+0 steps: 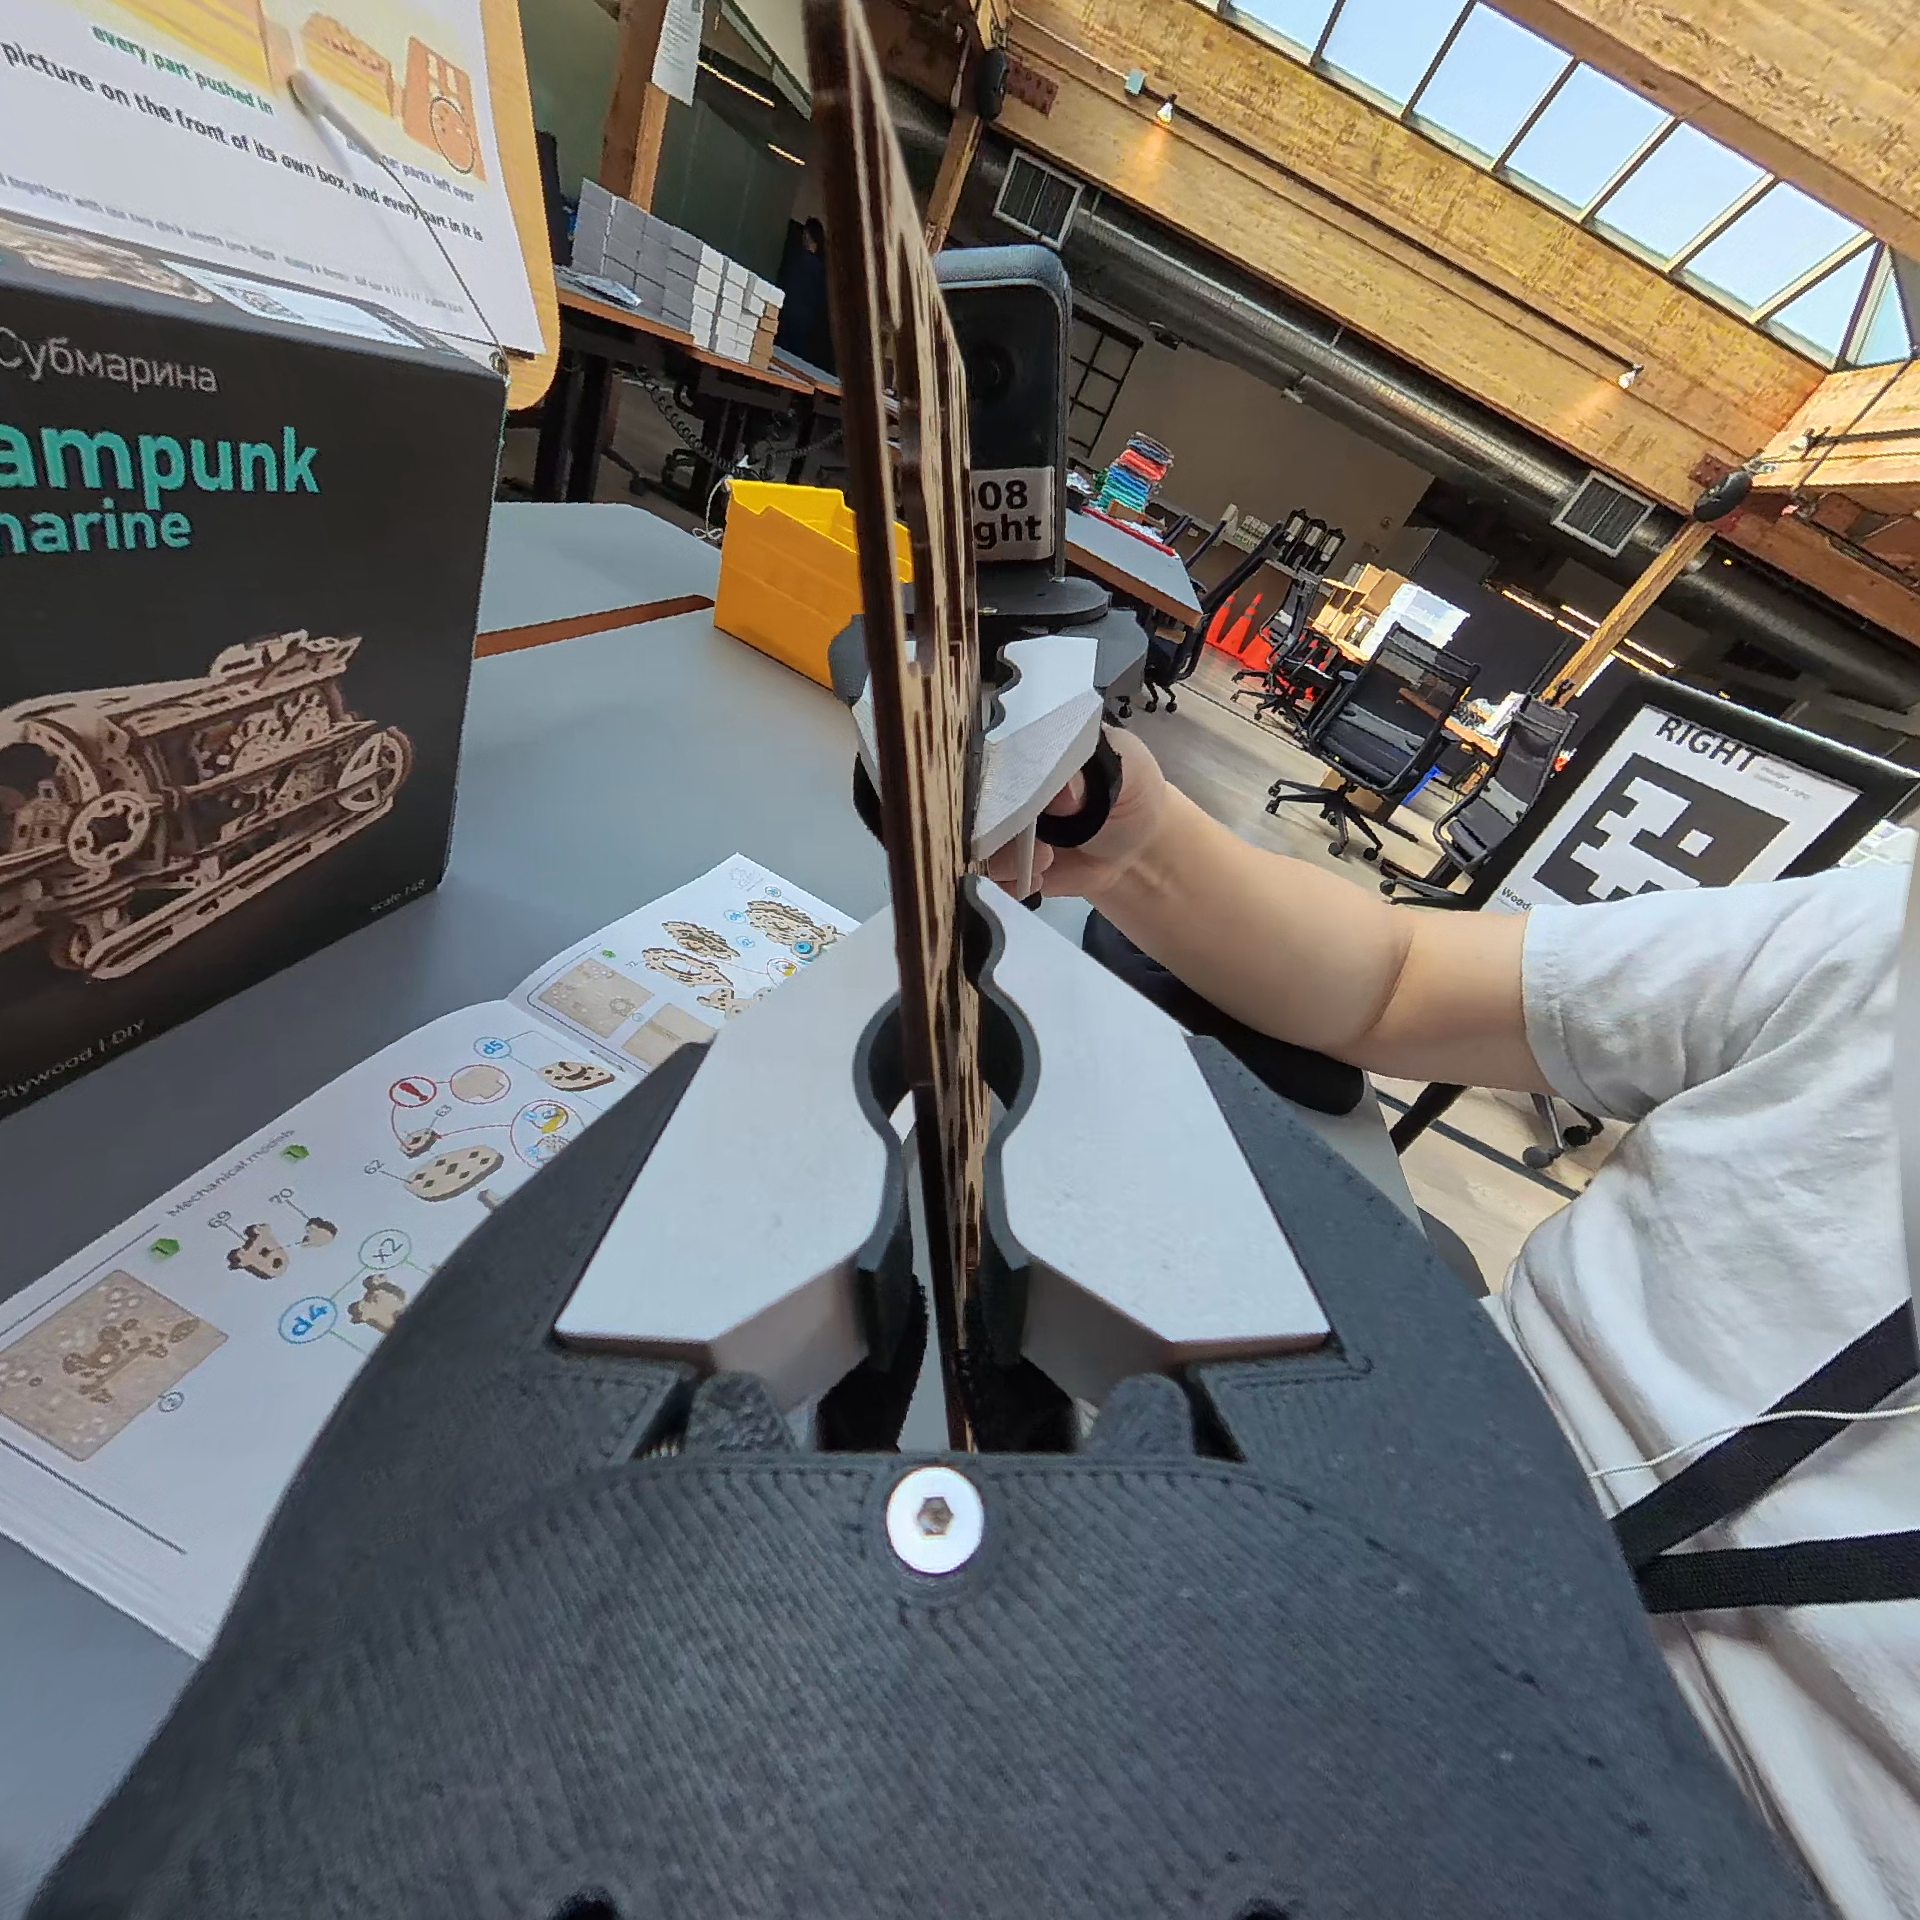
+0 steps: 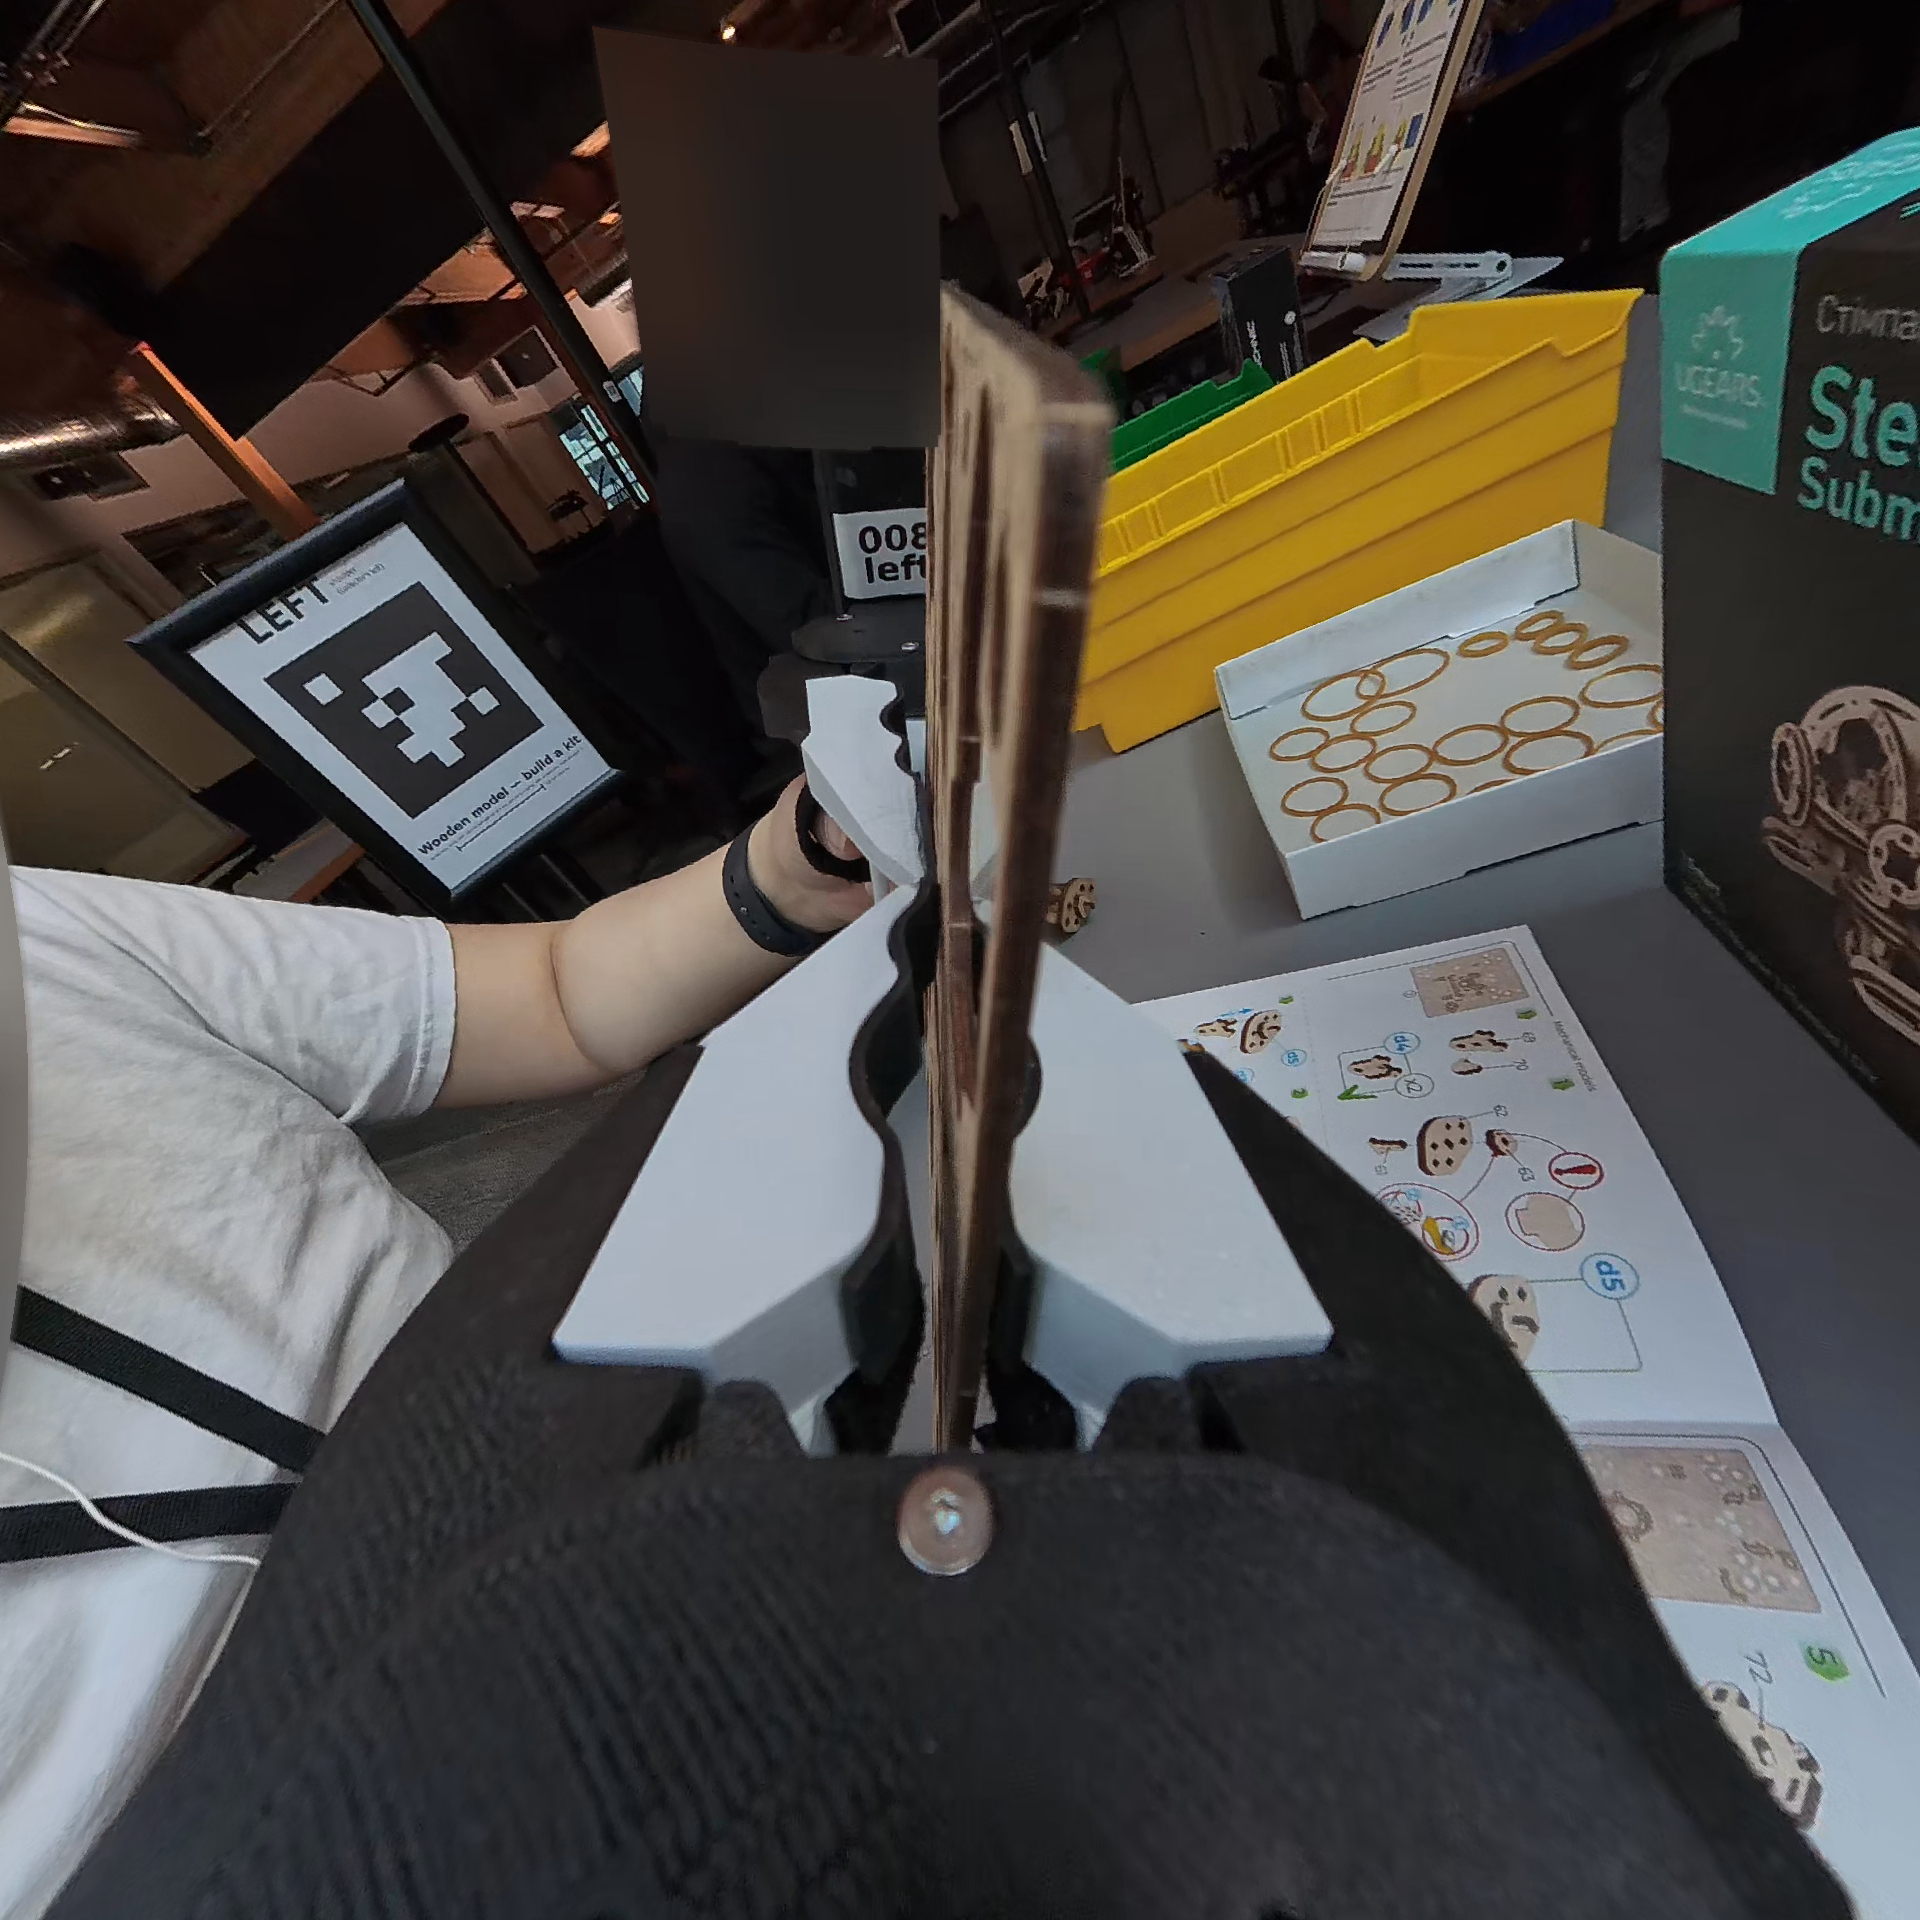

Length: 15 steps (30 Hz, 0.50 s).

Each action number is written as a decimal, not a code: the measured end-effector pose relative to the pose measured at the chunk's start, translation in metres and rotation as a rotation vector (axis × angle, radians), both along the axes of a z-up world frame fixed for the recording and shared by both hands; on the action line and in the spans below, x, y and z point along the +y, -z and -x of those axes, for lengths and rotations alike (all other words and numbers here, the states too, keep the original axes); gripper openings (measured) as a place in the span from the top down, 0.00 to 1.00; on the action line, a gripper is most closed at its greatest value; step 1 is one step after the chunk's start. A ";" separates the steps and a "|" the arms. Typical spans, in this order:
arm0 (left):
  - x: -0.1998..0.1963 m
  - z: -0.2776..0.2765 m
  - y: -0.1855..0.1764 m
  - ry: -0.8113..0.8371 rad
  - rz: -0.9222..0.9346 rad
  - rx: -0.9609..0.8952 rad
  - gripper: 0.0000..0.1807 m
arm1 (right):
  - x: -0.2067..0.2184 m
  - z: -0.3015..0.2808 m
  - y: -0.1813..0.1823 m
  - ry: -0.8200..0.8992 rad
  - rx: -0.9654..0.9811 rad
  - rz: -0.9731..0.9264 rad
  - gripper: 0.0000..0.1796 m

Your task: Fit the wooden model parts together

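Note:
A thin laser-cut plywood sheet (image 1: 906, 499) stands on edge above the grey table, held by both grippers from opposite sides. My left gripper (image 1: 961, 914) is shut on its near edge. My right gripper (image 2: 951, 914) is shut on the opposite edge of the same plywood sheet (image 2: 1003, 644). The right gripper also shows beyond the sheet in the left wrist view (image 1: 977, 748), and the left gripper beyond it in the right wrist view (image 2: 914, 769). A small wooden gear assembly (image 2: 1070, 904) lies on the table behind the sheet.
An open instruction booklet (image 1: 343, 1195) lies on the table (image 1: 623, 748), also in the right wrist view (image 2: 1475, 1143). The dark kit box (image 1: 218, 644) stands beside it. A white tray of rubber bands (image 2: 1455, 727) and a yellow bin (image 2: 1351, 499) sit farther back.

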<state>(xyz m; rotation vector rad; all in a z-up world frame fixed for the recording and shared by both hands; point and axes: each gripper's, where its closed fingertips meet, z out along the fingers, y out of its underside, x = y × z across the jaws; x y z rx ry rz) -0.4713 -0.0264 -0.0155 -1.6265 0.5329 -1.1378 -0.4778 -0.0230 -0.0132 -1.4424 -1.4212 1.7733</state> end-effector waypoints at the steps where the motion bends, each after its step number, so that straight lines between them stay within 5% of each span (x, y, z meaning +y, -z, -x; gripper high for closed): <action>1: 0.002 -0.001 0.002 -0.004 0.018 -0.008 1.00 | 0.002 -0.001 0.003 0.001 -0.010 -0.004 1.00; 15: 0.011 -0.002 0.011 -0.067 0.068 -0.025 1.00 | 0.012 -0.002 0.012 0.041 -0.072 -0.040 1.00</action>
